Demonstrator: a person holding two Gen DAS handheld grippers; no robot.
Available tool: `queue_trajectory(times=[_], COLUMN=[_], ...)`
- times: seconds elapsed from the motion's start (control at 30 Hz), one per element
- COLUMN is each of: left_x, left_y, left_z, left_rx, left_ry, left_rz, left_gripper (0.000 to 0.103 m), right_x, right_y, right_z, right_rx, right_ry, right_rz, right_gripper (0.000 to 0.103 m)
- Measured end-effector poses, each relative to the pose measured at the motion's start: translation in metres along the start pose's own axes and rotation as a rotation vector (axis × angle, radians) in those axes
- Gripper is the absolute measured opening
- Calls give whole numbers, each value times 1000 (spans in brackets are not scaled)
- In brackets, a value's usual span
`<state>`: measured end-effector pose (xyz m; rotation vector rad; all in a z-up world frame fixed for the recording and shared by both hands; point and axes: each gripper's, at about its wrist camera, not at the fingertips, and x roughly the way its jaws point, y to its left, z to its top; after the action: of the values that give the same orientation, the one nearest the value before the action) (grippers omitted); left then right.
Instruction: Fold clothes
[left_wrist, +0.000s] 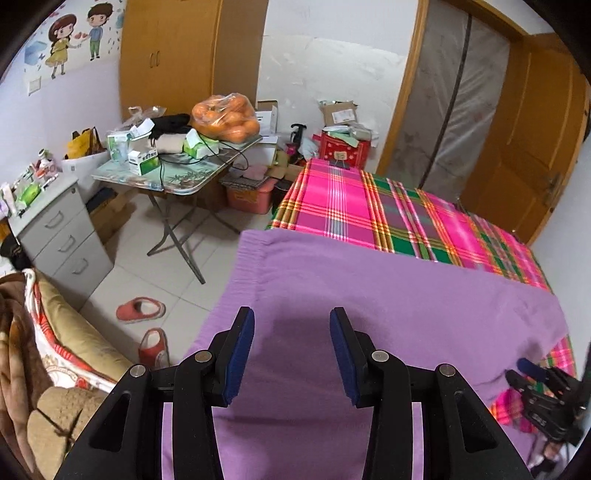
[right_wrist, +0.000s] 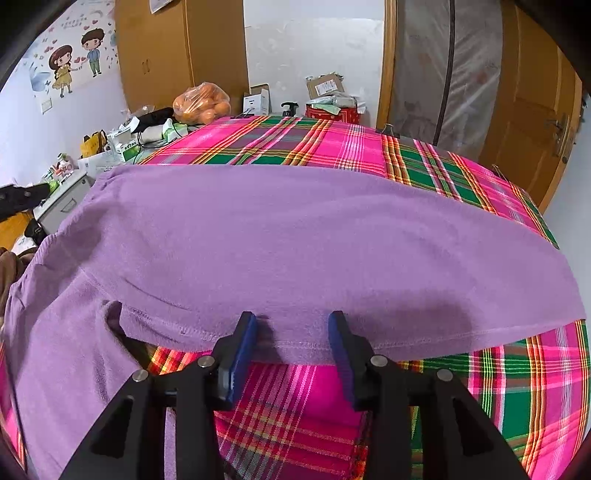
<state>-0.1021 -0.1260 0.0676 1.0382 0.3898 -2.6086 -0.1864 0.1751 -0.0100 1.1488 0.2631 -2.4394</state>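
A purple fleece garment (left_wrist: 369, 295) lies spread over the bed's pink and green plaid sheet (left_wrist: 369, 206). My left gripper (left_wrist: 291, 321) hovers open above the purple cloth, with nothing between its blue pads. The right gripper (left_wrist: 532, 373) shows at the lower right of the left wrist view, by the cloth's edge. In the right wrist view the purple garment (right_wrist: 295, 236) stretches across the plaid sheet (right_wrist: 517, 387), a sleeve trailing at the left. My right gripper (right_wrist: 292, 319) is open, its fingertips at the stitched hem, empty.
A folding table (left_wrist: 173, 177) with a bag of oranges (left_wrist: 225, 118) and boxes stands left of the bed. A grey drawer unit (left_wrist: 62, 236) and red slippers (left_wrist: 140, 310) are on the tiled floor. Brown bedding (left_wrist: 44, 369) lies lower left. Wooden door (left_wrist: 535, 147) at right.
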Motion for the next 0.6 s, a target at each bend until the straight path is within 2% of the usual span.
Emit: queue_trajectory(times=[0.13, 0.37, 0.6], left_x=[-9, 55, 70], left_y=[-3, -27, -28], left_z=[-4, -24, -36], left_rx=[22, 84, 108], left_ry=[-18, 105, 87], left_rz=[4, 21, 57], left_gripper=[45, 45, 45], right_x=[-1, 0, 0], right_y=[0, 0, -1], right_z=[1, 1, 1], right_rx=[3, 10, 10], right_ry=[0, -1, -1], right_rz=[2, 7, 9], right_gripper=[41, 41, 41])
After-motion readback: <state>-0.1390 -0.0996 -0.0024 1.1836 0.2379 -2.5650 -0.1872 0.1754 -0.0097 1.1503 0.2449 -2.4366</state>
